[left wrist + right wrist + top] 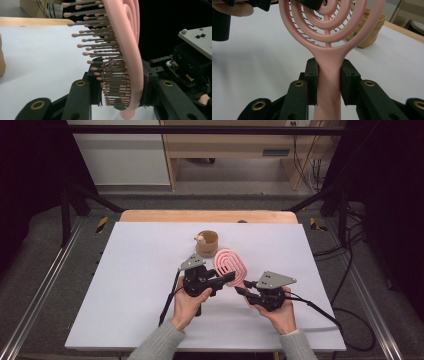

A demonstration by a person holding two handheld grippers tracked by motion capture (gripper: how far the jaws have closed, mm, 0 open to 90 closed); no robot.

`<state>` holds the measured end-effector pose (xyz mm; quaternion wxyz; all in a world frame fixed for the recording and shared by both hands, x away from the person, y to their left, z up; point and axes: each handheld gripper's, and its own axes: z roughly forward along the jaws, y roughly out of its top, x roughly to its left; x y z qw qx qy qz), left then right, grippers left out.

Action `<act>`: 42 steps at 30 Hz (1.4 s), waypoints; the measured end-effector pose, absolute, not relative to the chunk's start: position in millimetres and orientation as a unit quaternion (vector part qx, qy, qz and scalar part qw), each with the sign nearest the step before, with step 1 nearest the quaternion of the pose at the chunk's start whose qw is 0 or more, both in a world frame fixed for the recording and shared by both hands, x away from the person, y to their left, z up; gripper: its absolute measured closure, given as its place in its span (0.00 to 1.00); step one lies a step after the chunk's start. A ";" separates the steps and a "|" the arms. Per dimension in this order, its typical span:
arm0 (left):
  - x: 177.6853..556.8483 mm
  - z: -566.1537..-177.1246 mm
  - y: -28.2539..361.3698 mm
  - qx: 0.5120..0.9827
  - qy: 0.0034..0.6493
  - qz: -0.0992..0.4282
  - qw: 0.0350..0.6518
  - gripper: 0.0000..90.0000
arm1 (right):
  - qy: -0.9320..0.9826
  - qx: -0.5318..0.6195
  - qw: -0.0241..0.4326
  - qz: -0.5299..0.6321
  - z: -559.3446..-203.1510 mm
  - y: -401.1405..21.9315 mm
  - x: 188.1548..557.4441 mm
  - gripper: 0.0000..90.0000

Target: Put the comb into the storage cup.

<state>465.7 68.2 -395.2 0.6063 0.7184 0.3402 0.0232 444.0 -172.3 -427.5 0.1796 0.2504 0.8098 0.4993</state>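
Pink hairbrush (pixel 328 32), ringed open head, grey bristles; right gripper (pixel 329 82) clamps handle, left gripper (pixel 120 82) clamps head.

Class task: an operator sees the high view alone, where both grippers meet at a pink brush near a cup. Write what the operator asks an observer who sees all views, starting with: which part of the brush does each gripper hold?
Observer: The right gripper is shut on the brush at its handle, just below the round head.
Operator: And the left?
Observer: The left gripper clamps the head, one pad among the bristles, the other on the pink back.
Operator: How does the head stand?
Observer: On edge, bristles pointing sideways toward the cup.
Operator: Is the head solid?
Observer: No, concentric open rings; the table shows through.
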 end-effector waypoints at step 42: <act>466.6 -374.6 87.3 0.716 0.330 0.090 0.608 0.70 | 0.769 0.319 0.171 0.526 -418.8 -186.1 447.3 0.11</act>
